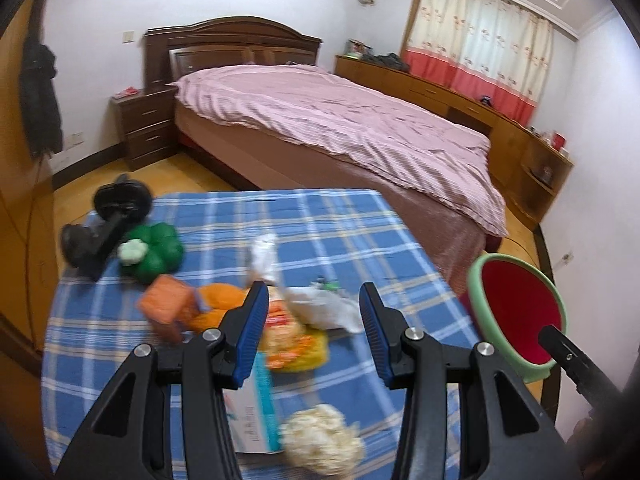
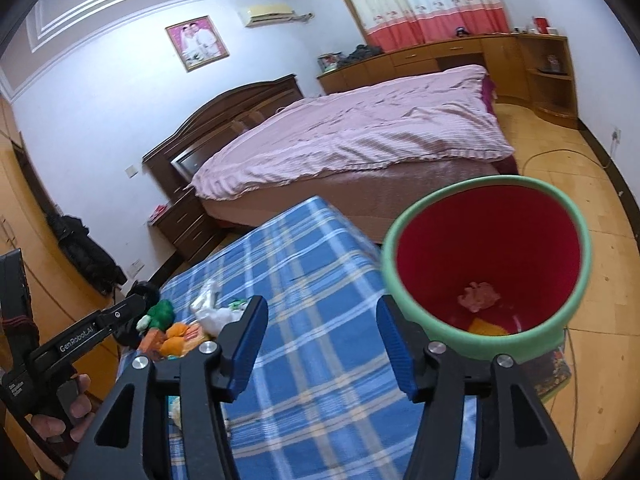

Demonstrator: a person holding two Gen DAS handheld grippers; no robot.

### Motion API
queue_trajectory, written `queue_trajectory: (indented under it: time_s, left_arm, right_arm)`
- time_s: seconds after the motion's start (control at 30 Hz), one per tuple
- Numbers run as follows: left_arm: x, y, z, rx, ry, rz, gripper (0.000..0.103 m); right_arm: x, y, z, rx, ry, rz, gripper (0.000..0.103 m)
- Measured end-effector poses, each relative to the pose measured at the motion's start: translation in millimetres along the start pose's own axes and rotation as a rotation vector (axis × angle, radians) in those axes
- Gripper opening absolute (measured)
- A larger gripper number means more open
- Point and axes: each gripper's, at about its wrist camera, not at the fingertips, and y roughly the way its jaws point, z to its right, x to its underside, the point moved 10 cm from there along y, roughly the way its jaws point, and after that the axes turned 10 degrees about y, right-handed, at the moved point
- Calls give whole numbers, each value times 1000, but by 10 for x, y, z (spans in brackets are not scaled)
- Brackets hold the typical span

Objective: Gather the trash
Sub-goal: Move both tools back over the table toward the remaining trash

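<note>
Left gripper (image 1: 314, 336): black plastic frame w/ triangular cut-outs, blue ribbed pads (image 1: 253, 336) on inner faces, round silver screws at finger pivots. Right gripper (image 2: 322, 344): same build, black arms, blue ribbed pads (image 2: 248, 346), silver screws. In right wrist view, left unit seen side-on at far left, white "GenRobot.AI" lettering on black bar, small screw near tip. Hand (image 2: 60, 412) wrapped round its black handle; sleeve not discernible.

- Your left gripper (image 1: 314, 320) pointed forward and down, blue-padded jaws apart, nothing between them.
- Your right gripper (image 2: 322, 338) angled down likewise, jaws parted and empty.
- Your left hand (image 2: 60, 410) gripped its handle.
</note>
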Motion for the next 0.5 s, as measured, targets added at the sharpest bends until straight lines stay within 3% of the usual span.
queue_trajectory:
  time_s: [0.5]
  left_arm:
    - [304, 71, -1041, -146, -72, -72, 50]
  right_arm:
    - [284, 454, -655, -36, -86, -99, 73]
